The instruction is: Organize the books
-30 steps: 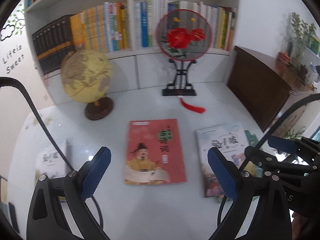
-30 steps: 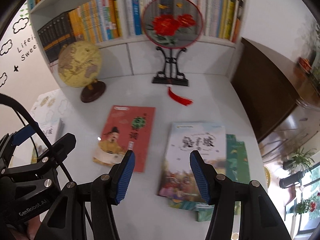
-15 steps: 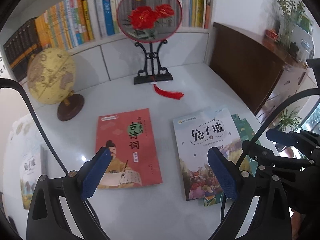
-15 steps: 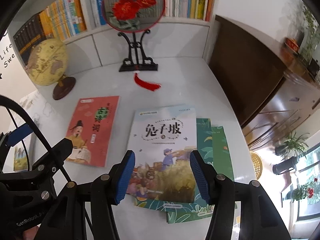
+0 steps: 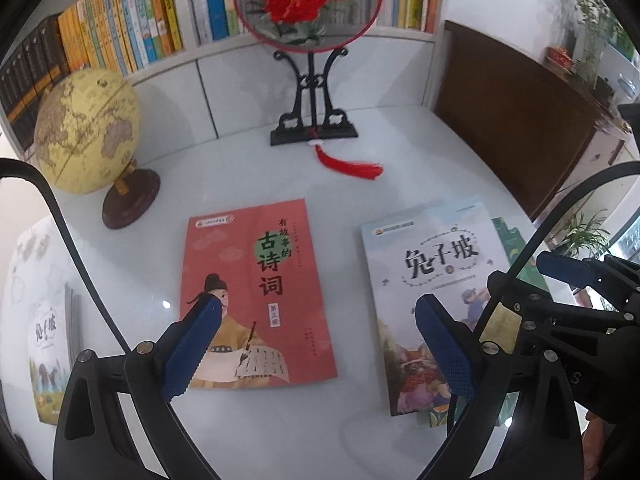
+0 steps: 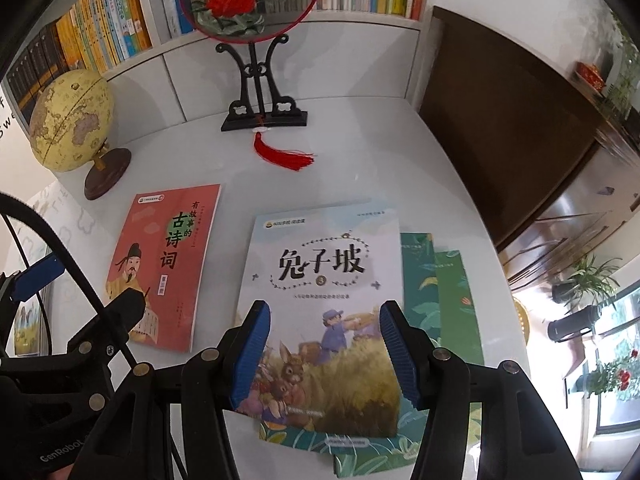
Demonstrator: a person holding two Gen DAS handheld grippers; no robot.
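A red book with a robed figure on its cover lies flat on the white table. To its right, a pale blue book lies on top of two green books. A third pale book lies at the table's left edge. My left gripper hovers open above the gap between the red and blue books, holding nothing. My right gripper hovers open over the lower half of the blue book, its fingers apart from the cover. Each gripper shows beside the other: the right gripper, the left gripper.
A yellow globe stands at the back left. A round embroidered fan on a black stand with a red tassel stands at the back middle. Full bookshelves run behind. A dark wooden cabinet borders the table's right edge.
Both grippers came down and drifted right, closer to the books. The blue book now sits under the right gripper. Both stayed open.
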